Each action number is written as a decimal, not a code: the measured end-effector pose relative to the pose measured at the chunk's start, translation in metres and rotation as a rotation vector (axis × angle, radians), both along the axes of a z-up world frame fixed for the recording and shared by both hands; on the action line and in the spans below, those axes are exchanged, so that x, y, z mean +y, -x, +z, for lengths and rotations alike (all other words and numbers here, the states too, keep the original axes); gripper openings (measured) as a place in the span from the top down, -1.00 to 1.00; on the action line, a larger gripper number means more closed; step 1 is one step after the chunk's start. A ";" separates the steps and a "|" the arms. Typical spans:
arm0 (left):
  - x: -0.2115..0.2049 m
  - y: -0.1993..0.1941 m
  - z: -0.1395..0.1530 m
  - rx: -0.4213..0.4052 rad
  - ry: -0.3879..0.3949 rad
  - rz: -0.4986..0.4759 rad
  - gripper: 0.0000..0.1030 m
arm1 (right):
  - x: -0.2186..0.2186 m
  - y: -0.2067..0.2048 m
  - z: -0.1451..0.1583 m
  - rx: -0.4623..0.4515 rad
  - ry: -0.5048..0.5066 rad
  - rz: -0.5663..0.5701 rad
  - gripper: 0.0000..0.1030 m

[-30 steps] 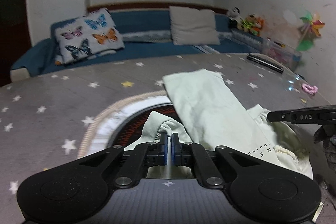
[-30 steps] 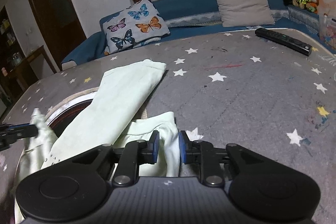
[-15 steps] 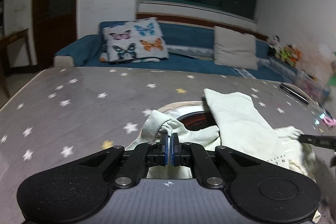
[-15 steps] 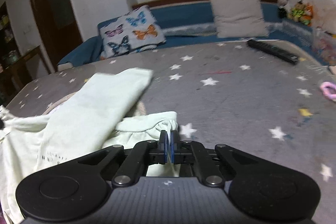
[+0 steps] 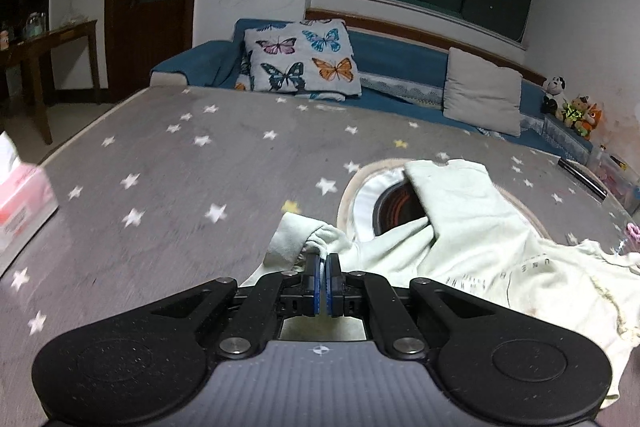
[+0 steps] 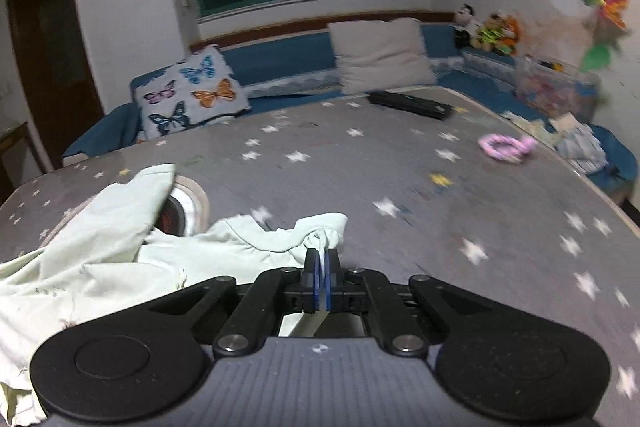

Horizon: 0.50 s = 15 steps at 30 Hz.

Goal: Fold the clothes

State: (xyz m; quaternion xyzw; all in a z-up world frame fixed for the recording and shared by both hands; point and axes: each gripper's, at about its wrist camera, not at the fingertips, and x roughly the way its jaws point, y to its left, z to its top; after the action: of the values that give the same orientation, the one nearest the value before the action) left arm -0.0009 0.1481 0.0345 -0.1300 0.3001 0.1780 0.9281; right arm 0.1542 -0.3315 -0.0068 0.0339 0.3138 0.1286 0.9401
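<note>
1. The garment (image 5: 472, 227) is one pale green piece of clothing, lying crumpled on the star-printed grey table (image 5: 180, 163), toward the near edge and partly over a round inlaid ring (image 5: 372, 195) in the tabletop. One long part reaches up toward the far side; faint lettering shows on the cloth.
2. The left gripper (image 5: 322, 265) has its jaws pressed together on a bunched edge of the garment, on the garment's left side.
3. The right gripper (image 6: 321, 259) is likewise pinching a gathered edge of the same garment (image 6: 120, 247), at its right side, with a strip of cloth caught between the blue pads.
4. Handling, as a judgement: the cloth looks thin, soft and light, with no stiffness of its own, so it will sag and wrinkle between the two holds and should not slip once clamped. It is not fragile. The gathered, elastic-looking hems are thick enough to give a firm hold; the best places to take it are two matching corners or hem ends, so the cloth hangs flat when pulled taut.
5. Count on the table: one garment, one dark remote control (image 6: 410, 103) near the far edge, one pink ring toy (image 6: 505, 147) toward the right edge, one pink and white tissue box (image 5: 20, 203) at the left edge.
6. Behind the table: two cushions, one with butterflies (image 5: 302, 61) and one plain (image 5: 482, 91), on a blue sofa, and a small cluster of soft toys (image 5: 570, 107) in the corner.
</note>
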 end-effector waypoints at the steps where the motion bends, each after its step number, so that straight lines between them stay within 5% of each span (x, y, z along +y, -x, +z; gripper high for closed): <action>1: -0.001 0.005 -0.001 0.005 0.003 -0.003 0.94 | -0.005 0.006 -0.001 0.010 -0.003 -0.010 0.96; 15: -0.004 0.038 0.000 0.055 0.021 -0.031 0.85 | -0.041 0.038 -0.015 0.124 0.009 -0.046 0.86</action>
State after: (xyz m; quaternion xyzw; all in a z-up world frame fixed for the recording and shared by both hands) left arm -0.0391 0.1442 0.0341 -0.1302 0.3293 0.1637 0.9208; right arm 0.1159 -0.3722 -0.0221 0.0445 0.3715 0.1034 0.9216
